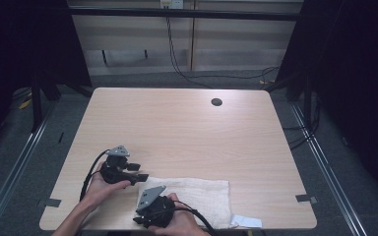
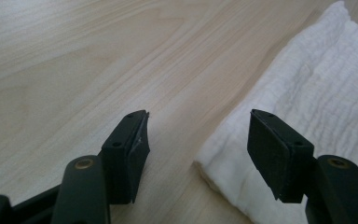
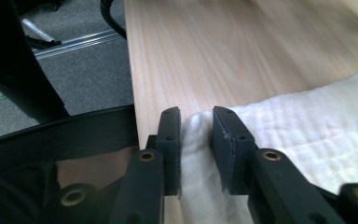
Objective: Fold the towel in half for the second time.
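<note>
White towel [image 1: 197, 195] lies flat at near table [image 1: 177, 128] edge. My right gripper [image 3: 196, 116] pinches its left corner, jaws narrow. My left gripper [image 2: 198, 126] low beside towel's far corner, jaws spread, nothing between.

I saw the white towel [image 1: 197, 195] lying flat along the table's [image 1: 177, 123] near edge, right of centre, its crinkled cloth folded to a rectangle, its left corner bunched up slightly.

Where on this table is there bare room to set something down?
The table is bare from the cable hole at the far edge down to the white cloth. The near edge is crowded: cloth, left gripper, right gripper, a paper slip.
</note>
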Demonstrator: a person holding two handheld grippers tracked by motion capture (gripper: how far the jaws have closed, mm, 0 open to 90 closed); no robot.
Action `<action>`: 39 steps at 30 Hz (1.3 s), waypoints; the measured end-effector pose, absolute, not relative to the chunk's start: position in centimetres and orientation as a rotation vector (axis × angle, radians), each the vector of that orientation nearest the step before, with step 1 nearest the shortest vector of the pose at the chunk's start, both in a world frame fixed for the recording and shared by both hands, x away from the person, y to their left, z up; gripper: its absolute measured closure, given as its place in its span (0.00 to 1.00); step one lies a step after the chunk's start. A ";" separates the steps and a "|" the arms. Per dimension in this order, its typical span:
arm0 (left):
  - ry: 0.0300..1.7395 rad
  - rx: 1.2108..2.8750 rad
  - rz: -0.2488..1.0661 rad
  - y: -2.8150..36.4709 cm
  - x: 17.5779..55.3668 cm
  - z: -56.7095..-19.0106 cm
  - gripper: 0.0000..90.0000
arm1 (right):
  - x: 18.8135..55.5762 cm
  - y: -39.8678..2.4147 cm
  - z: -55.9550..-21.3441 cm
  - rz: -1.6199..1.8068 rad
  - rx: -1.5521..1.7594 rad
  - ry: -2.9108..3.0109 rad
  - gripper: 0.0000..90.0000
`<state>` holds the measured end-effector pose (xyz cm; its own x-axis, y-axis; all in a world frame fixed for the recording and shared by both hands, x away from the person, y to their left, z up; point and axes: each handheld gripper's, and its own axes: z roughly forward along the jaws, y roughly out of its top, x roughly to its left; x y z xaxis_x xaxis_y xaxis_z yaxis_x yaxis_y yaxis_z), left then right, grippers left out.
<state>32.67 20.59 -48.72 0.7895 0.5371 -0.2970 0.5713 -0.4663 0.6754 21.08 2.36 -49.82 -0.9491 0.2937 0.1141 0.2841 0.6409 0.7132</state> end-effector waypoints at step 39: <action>0.692 2.146 -0.158 21.4 32.8 -47.4 0.95 | 22.9 0.3 -47.0 1.471 0.667 2.835 0.96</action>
<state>32.79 21.41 -47.38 0.8386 0.4215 -0.3451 0.5296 -0.4825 0.6976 22.88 0.29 -47.03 -0.9094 0.2997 0.2885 0.4084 0.5116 0.7560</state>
